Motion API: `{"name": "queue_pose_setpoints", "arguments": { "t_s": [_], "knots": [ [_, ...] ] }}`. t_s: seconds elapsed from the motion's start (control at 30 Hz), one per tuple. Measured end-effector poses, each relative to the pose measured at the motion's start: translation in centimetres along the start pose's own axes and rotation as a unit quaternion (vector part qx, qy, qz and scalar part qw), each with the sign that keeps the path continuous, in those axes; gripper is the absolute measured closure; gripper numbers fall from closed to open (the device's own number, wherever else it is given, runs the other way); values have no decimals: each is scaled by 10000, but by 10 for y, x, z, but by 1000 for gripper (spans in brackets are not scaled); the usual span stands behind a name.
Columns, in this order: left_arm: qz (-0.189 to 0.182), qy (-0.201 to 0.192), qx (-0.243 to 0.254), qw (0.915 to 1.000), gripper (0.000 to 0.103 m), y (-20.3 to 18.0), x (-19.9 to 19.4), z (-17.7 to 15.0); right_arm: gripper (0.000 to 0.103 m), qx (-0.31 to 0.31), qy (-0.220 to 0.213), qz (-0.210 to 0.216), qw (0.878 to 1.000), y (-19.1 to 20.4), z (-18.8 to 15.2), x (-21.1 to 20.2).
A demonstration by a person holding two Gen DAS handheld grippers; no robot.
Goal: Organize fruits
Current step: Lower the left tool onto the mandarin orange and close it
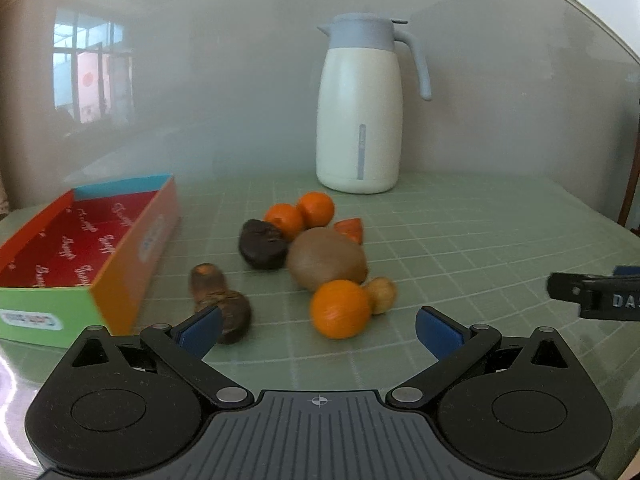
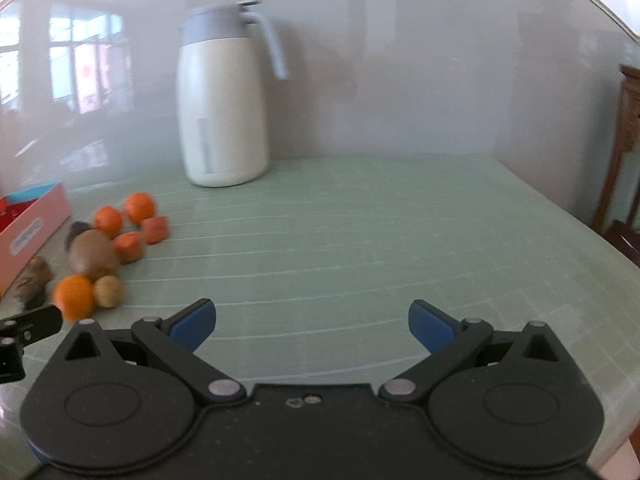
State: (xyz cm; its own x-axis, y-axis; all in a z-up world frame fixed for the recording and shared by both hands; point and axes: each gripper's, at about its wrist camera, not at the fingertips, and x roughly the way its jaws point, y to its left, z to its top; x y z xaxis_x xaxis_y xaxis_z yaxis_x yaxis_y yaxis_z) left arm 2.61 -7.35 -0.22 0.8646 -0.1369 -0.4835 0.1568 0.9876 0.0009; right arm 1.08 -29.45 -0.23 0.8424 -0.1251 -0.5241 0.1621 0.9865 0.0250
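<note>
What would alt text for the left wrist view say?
Open left gripper hovers low before loose fruit on a green grid mat: oranges, a kiwi, dark fruits. An empty open box sits left, a white jug behind.

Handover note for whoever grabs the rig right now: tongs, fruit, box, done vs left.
Left tongs: open, empty, pointed at the fruit pile.
Right tongs: open, empty, over bare green grid mat, fruit off to their left.
Colourful cardboard box with red lining: on the mat left of the pile, nothing in the part that shows.
Loose on the mat: nearest round orange, large brown kiwi, dark round fruit, more small pieces around them.
White thermos jug stands behind.
Done: nothing boxed. Left: all fruit.
</note>
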Motion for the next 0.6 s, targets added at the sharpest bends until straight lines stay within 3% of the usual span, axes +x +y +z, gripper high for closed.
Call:
{"name": "queue_pose_setpoints", "arguments": {
  "t_s": [0.03, 0.1, 0.47, 0.57, 0.6],
  "knots": [
    [-18, 17, -44, 10000, 7, -2, 3, 1, 0, 29, 2, -52, 10000, -6, -1, 0],
    [-68, 167, -104, 9998, 37, -3, 11, 2, 0, 68, 19, -157, 9999, -16, -3, 1],
    [71, 514, -241, 9984, 39, -10, 39, 4, 0, 317, 90, -465, 9984, -52, -8, 3],
    [90, 540, -205, 9983, 64, -11, 43, 5, 0, 436, 39, -553, 9975, -60, -1, 9],
    [100, 534, -169, 9984, 64, -12, 44, 5, 0, 497, 22, -588, 9970, -63, 1, 11]
  ]
}}
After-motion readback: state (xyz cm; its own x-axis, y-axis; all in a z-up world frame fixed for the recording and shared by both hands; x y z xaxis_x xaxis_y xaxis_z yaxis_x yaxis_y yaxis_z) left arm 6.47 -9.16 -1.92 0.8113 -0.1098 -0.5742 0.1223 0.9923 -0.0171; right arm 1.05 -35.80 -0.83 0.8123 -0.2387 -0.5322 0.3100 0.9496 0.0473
